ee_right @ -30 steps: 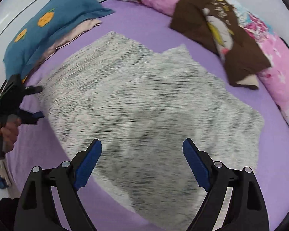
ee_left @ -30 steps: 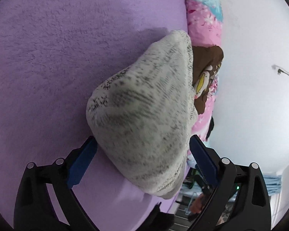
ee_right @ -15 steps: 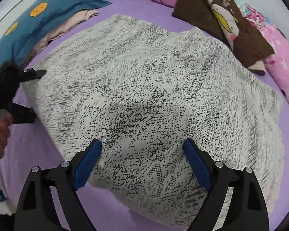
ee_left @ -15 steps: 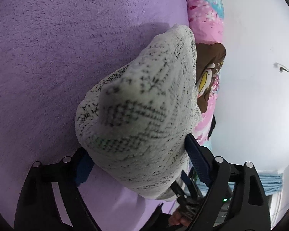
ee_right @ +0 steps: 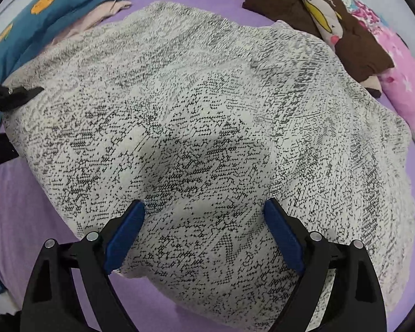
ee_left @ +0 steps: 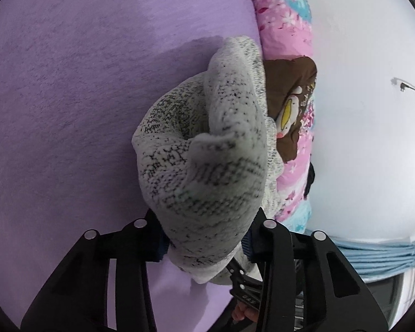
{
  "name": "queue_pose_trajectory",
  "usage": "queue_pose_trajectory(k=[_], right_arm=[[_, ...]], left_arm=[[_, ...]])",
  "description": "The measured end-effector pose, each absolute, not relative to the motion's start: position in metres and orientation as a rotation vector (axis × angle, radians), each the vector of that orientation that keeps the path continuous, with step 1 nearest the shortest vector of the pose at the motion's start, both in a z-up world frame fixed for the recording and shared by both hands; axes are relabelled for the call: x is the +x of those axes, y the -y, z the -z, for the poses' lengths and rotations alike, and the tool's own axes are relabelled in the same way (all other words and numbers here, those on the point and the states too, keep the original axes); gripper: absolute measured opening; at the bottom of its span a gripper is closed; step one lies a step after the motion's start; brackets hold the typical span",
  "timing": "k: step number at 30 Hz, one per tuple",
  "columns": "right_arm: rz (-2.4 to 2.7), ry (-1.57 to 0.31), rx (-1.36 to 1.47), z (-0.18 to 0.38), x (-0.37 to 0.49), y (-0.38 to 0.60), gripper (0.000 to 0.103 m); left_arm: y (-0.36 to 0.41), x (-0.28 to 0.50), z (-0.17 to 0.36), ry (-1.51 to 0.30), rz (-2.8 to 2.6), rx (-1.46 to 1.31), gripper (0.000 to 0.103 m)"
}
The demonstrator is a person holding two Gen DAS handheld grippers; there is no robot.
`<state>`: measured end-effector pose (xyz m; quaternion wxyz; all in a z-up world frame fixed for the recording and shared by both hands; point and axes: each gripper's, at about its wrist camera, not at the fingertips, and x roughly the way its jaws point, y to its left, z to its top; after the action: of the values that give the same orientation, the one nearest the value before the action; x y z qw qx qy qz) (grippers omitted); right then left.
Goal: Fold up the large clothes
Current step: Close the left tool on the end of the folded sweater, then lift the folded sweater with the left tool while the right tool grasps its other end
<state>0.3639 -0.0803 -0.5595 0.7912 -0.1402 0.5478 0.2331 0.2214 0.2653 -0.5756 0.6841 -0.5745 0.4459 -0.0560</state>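
Left gripper [ee_left: 204, 242]: jaws have just been closing, and a bunched fold of the knit sweater [ee_left: 207, 171] sits between them. The blue pads are nearly hidden by the cloth on both sides, and the fabric puckers and rises out of the grip in a rumpled cone. Reads as clamped on the sweater's edge. In the right wrist view the same gripper shows at the far left of the sweater [ee_right: 207, 138], black fingers [ee_right: 22, 94] at the cloth's margin.

Right gripper [ee_right: 204, 235]: fingers spread wide, blue pads well apart, low over the near part of the sweater. The cloth lies between and under the pads; whether the tips touch it I cannot tell. No fold pinched there.

Sweater: white-and-black speckled knit, spread broad over a purple bed [ee_right: 22, 207], covering most of the right wrist view, near hem toward the camera.

Surroundings: a brown garment [ee_right: 332, 25] with a yellow-beaked penguin print lies past the sweater at the upper right, resting against a pink floral quilt [ee_right: 401, 83]. A teal pillow [ee_right: 55, 2] with orange spots at the upper left, beige cloth just beside it.

Writing: pale lettering runs beside the penguin print, too small and skewed to read. No brand marks legible anywhere.
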Motion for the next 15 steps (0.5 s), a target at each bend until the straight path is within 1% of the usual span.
queue_pose_trajectory(k=[5, 9, 11, 15], right_arm=[[-0.507, -1.171, -0.117, 0.539, 0.360, 0.113, 0.087], [-0.491, -1.170, -0.059, 0.524, 0.355, 0.141, 0.087], [-0.464, -1.183, 0.014, 0.514, 0.358, 0.164, 0.087], [-0.431, -1.194, 0.202, 0.482, 0.373, 0.203, 0.088]], left_arm=[[-0.257, 0.222, 0.547, -0.981, 0.136, -1.234, 0.034], [-0.234, 0.230, 0.507, -0.932, 0.152, -1.129, 0.033], [-0.222, 0.233, 0.493, -0.922, 0.150, -1.085, 0.033], [-0.181, 0.240, 0.457, -0.920, 0.142, -0.888, 0.033]])
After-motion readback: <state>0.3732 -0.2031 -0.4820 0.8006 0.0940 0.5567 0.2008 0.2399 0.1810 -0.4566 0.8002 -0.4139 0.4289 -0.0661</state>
